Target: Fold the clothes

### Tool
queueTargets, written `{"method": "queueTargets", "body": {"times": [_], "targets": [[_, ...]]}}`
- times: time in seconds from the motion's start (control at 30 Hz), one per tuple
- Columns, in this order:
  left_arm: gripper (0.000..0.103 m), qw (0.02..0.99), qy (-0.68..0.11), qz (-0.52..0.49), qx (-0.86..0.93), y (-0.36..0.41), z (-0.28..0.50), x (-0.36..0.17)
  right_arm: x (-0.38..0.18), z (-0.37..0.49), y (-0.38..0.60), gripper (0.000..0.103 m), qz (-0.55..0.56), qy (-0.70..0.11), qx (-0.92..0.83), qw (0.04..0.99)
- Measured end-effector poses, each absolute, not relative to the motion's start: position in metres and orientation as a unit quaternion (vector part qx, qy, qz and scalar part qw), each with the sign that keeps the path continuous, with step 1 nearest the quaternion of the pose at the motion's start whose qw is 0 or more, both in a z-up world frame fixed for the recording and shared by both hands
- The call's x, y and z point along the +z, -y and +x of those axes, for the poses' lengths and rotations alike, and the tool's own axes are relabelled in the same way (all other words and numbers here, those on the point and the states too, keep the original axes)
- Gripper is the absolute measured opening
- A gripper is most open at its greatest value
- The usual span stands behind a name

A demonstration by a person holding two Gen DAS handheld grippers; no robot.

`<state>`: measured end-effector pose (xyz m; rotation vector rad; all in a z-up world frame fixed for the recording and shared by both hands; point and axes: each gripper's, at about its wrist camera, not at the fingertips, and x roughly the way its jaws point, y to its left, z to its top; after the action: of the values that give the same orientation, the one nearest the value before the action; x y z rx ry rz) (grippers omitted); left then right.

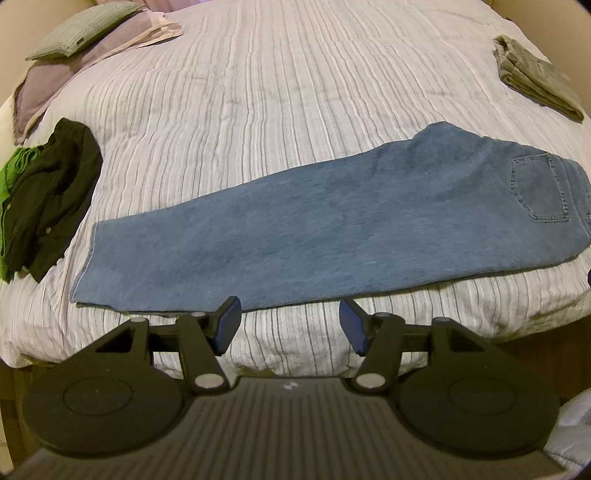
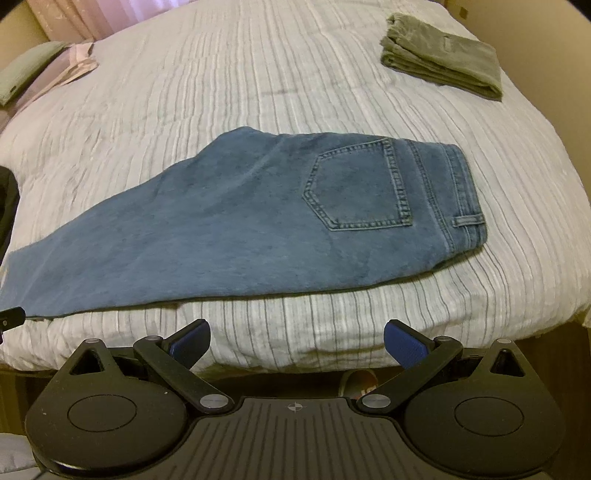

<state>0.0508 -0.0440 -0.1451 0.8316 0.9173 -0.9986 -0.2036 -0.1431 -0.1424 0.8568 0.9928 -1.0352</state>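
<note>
Blue jeans [image 1: 314, 229] lie flat on the striped bed, folded lengthwise leg on leg, hem to the left and waist with back pocket to the right. They also show in the right wrist view [image 2: 258, 221]. My left gripper [image 1: 290, 317] is open and empty, hovering just short of the jeans' near edge toward the leg end. My right gripper [image 2: 297, 341] is open and empty, at the bed's near edge below the seat part. The tip of the left gripper shows at the left edge of the right wrist view [image 2: 11, 319].
The white striped bedspread [image 1: 258, 92] covers the bed. A folded olive-grey garment [image 2: 443, 55] lies at the far right. A black garment [image 1: 51, 192] over a green one [image 1: 11, 177] lies at the left. A green pillow [image 1: 81, 27] and purple cloth [image 1: 48, 77] sit far left.
</note>
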Motion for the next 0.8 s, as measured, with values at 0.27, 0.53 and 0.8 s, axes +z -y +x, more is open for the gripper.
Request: {"method": "queueTargets", "body": {"times": [0.27, 0.53, 0.8], "targets": [[0.055, 0.717, -0.433, 0.343, -0.425, 0.029, 0.068, -0.153, -0.153, -0.188, 0.148, 0.102, 0.374, -0.45, -0.436, 0.684], [0.044, 0.756, -0.481, 0.233, -0.377, -0.015, 0.122, -0.168, -0.171, -0.167, 0.149, 0.102, 0.365, -0.45, -0.416, 0.701], [0.014, 0.809, -0.469, 0.135, -0.328, -0.053, 0.203, -0.212, -0.193, -0.134, 0.147, 0.102, 0.319, -0.441, -0.42, 0.726]]}}
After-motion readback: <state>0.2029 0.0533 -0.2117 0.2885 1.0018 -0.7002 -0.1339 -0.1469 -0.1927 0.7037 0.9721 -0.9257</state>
